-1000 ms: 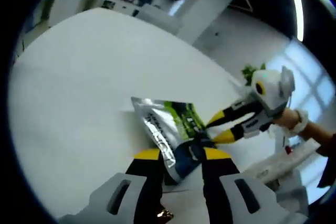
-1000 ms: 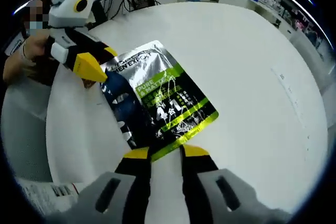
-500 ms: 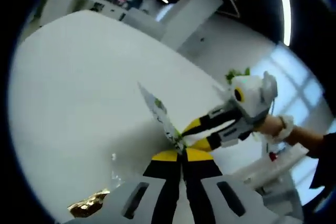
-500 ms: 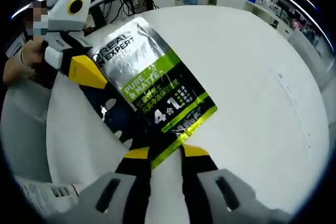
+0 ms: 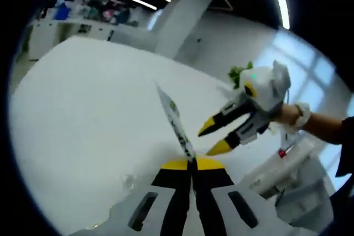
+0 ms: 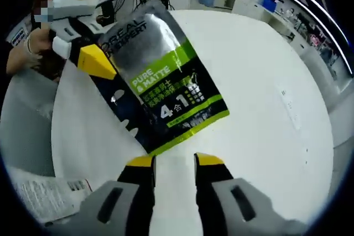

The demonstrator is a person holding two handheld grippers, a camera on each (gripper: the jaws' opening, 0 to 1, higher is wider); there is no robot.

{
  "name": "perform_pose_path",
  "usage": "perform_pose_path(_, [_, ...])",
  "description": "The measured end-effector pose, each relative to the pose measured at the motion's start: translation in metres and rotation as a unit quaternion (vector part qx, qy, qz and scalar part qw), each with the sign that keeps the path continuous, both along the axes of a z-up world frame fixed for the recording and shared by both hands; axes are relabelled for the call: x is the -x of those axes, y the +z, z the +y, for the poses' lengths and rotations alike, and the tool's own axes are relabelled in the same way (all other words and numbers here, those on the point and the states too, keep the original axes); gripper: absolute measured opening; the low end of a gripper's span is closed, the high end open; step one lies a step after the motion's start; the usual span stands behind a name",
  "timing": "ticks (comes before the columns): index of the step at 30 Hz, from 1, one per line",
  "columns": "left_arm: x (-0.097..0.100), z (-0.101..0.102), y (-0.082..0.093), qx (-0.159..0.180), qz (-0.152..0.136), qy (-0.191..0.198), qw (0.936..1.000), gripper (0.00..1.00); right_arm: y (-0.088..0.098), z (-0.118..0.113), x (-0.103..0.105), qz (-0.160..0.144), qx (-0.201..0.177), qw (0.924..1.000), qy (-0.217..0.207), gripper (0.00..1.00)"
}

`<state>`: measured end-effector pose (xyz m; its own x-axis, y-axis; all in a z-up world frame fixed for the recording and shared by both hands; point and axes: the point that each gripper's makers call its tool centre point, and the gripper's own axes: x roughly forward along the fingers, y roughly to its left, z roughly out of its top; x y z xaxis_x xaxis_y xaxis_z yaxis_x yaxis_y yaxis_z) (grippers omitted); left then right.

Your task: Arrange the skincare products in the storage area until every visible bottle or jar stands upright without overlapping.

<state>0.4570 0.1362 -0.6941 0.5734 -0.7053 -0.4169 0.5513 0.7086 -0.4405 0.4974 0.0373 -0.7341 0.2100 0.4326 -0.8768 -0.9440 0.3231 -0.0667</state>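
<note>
While clamped edge-on in left gripper (image 5: pixel 192 162), foil pouch (image 6: pixel 160 84) hangs above white table (image 6: pixel 265 81), blocking much of right gripper view. Right gripper (image 6: pixel 174 161): jaws apart, just below pouch, not touching. Printed sheet (image 6: pixel 41 194) lies at table edge; person's hand (image 5: pixel 287 115) behind.

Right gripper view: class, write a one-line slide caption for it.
Left claw holds a foil pouch up over the white table; the open right claw sits just below its edge.
</note>
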Motion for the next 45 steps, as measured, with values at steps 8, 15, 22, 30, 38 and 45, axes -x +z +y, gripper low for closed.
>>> perform_pose_path(8, [0.016, 0.012, 0.027, -0.026, -0.032, -0.021, 0.9989, 0.00, 0.038, -0.001, 0.008, -0.029, -0.028, 0.9991, -0.016, 0.31])
perform_pose_path(15, [0.022, 0.030, 0.042, -0.096, -0.070, -0.033, 0.9924, 0.00, 0.073, 0.006, 0.029, -0.059, -0.056, 0.9964, -0.023, 0.32])
perform_pose_path(22, [0.041, 0.032, 0.056, -0.132, -0.098, -0.061, 0.9845, 0.00, 0.109, 0.024, 0.052, -0.098, -0.089, 0.9912, -0.009, 0.34])
perform_pose_path(30, [0.055, 0.036, 0.068, -0.157, -0.123, -0.081, 0.9766, 0.00, 0.135, 0.045, 0.072, -0.126, -0.118, 0.9851, 0.008, 0.35])
perform_pose_path(38, [0.078, 0.048, 0.077, -0.198, -0.142, -0.117, 0.9628, 0.00, 0.152, 0.062, 0.096, -0.144, -0.145, 0.9787, 0.016, 0.35])
perform_pose_path(45, [0.104, 0.056, 0.075, -0.238, -0.139, -0.160, 0.9479, 0.00, 0.146, 0.077, 0.121, -0.130, -0.150, 0.9798, 0.022, 0.37])
